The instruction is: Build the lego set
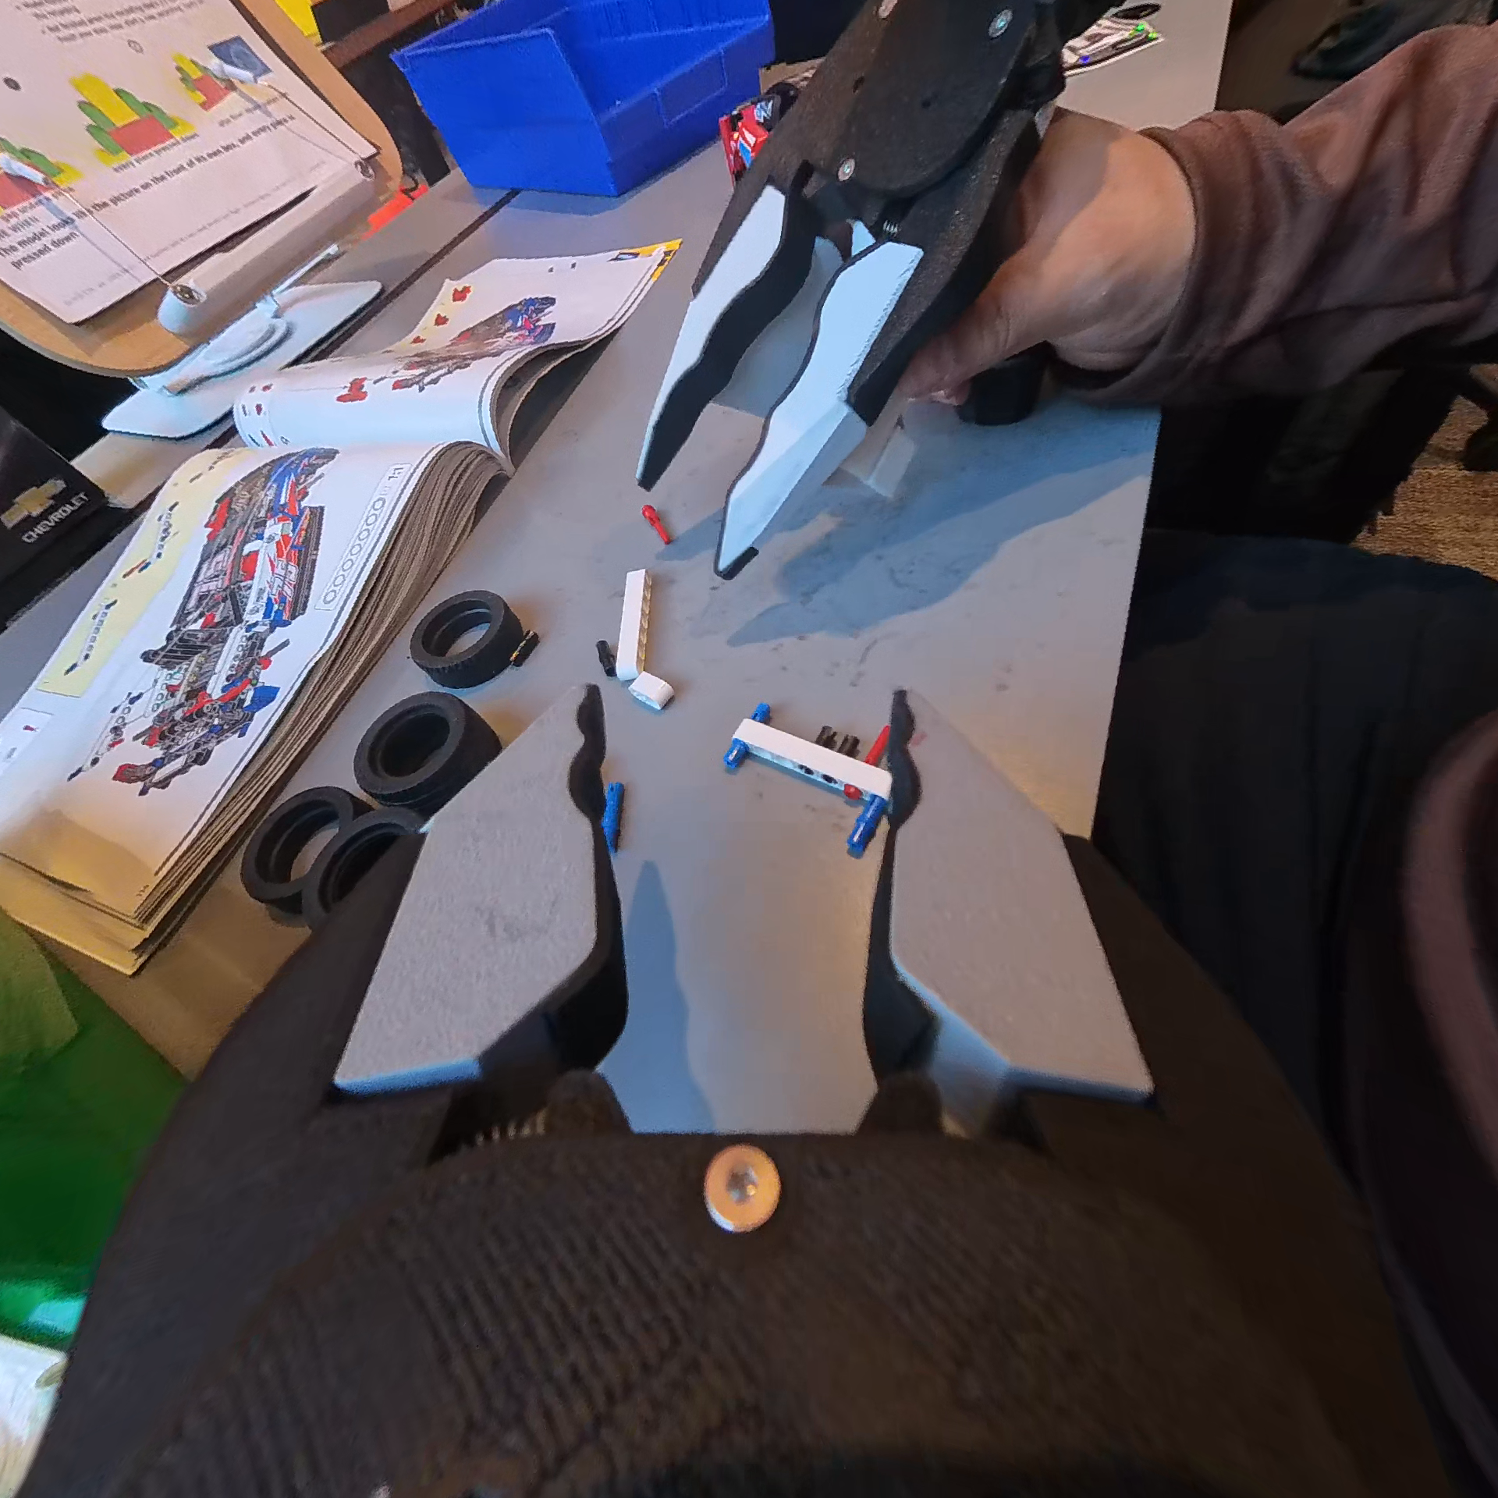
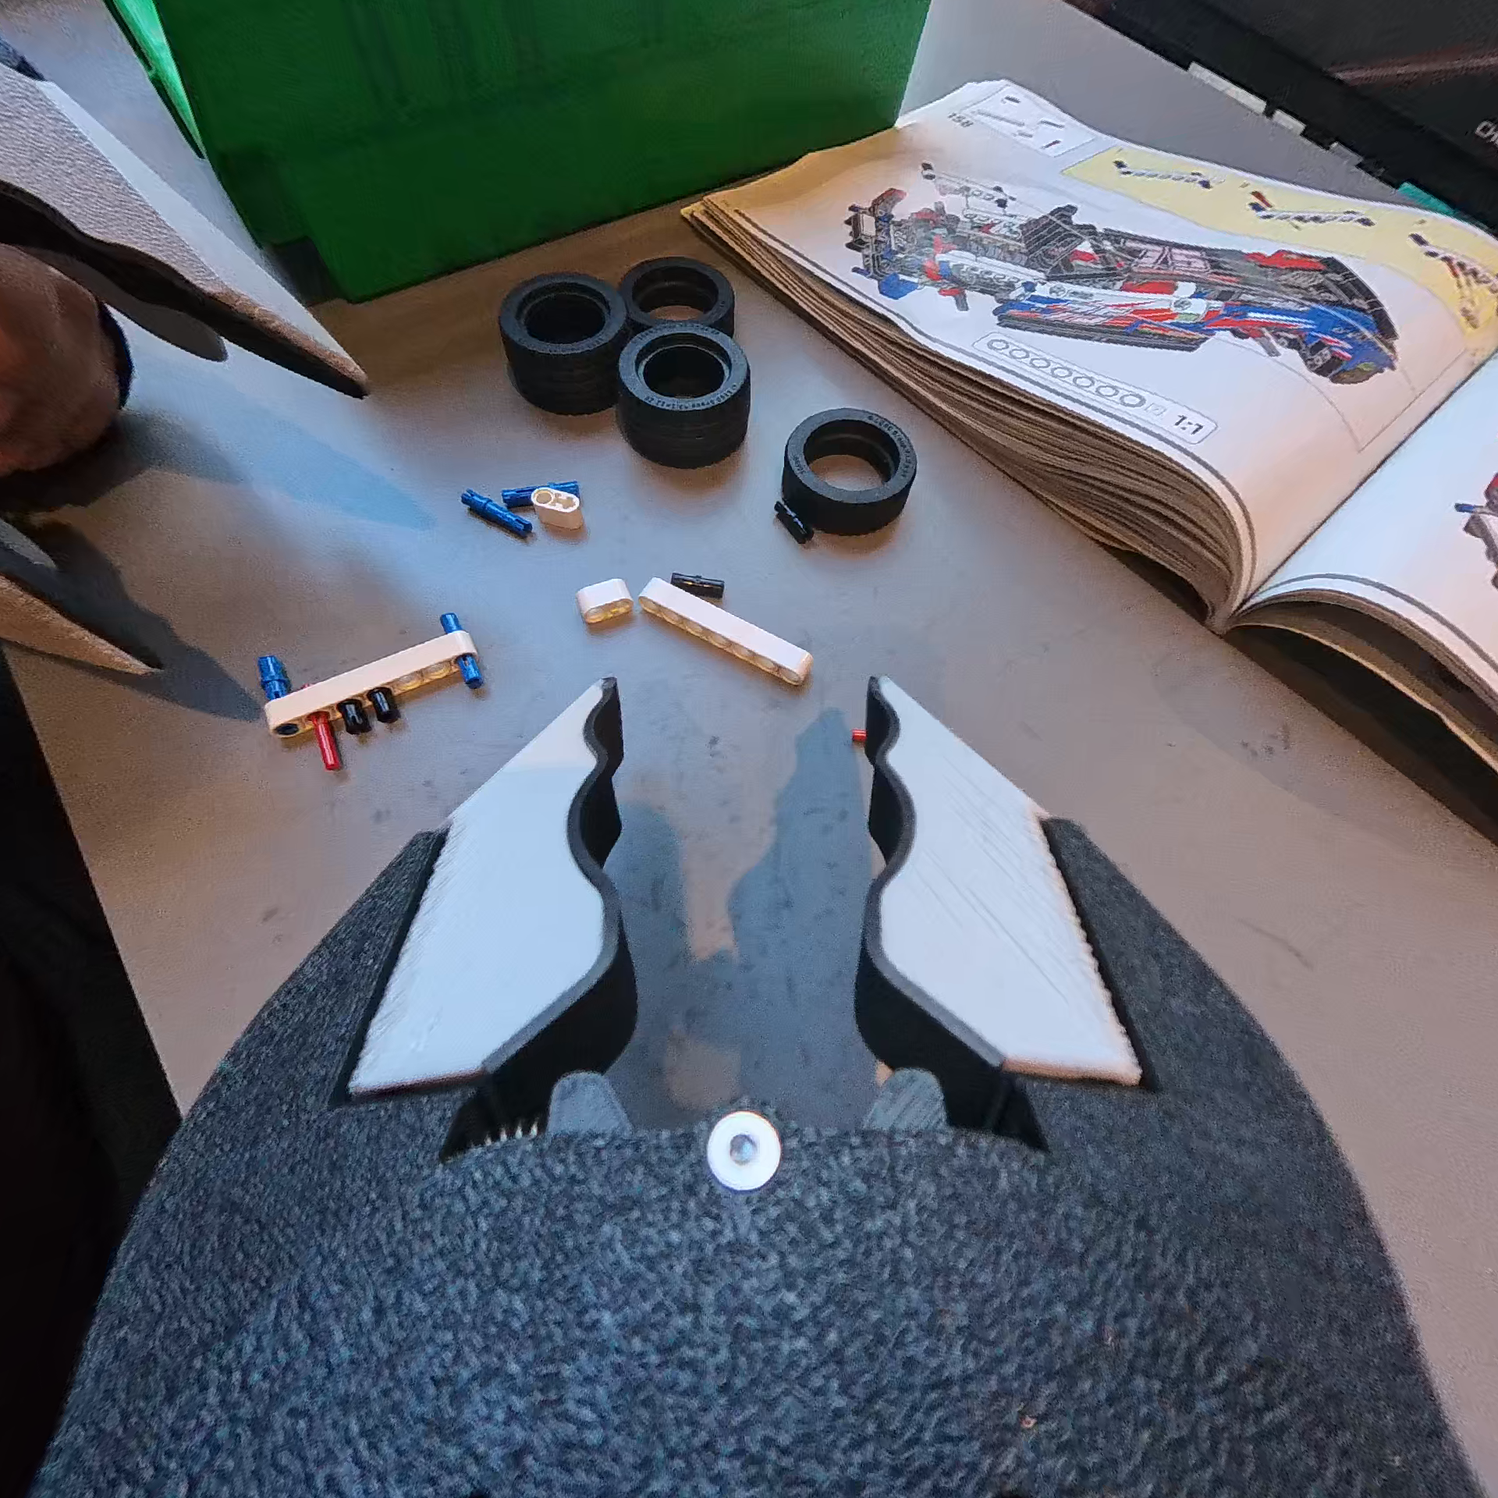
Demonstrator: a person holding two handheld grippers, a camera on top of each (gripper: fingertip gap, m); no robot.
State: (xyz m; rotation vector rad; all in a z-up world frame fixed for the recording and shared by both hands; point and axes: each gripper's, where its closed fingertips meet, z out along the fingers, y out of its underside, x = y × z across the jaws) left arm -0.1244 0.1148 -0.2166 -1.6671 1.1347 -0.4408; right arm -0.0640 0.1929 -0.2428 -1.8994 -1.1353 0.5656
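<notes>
Both grippers hang over the grey table (image 2: pixel 1054 851) with their jaws spread wide and nothing between them. In the left wrist view the left gripper (image 1: pixel 742 697) fills the lower frame, its right fingertip just beside the pinned white beam (image 1: pixel 811 760), a white Technic beam carrying blue pins at both ends, two black pins and a red one; whether the tip actually touches it is hard to say from here. Above centre in that view the right gripper (image 1: pixel 697 527) points down at the table, held by a hand (image 1: pixel 1078 267) at upper right, with a small red pin (image 1: pixel 656 523) lying close to its tips. In the right wrist view the right gripper (image 2: pixel 742 689) sits at lower centre, and a loose long white beam (image 2: pixel 724 630) lies just ahead of it, a short white beam (image 2: pixel 605 601) at its end and a black pin (image 2: pixel 697 584) alongside. Further up are two blue pins (image 2: pixel 496 511) by another small white piece (image 2: pixel 558 507), then four black tyres (image 2: pixel 681 393), three clustered and one apart. The open instruction booklet (image 2: pixel 1135 324) fills the upper right, and a green bin (image 2: pixel 527 121) stands at the top.
</notes>
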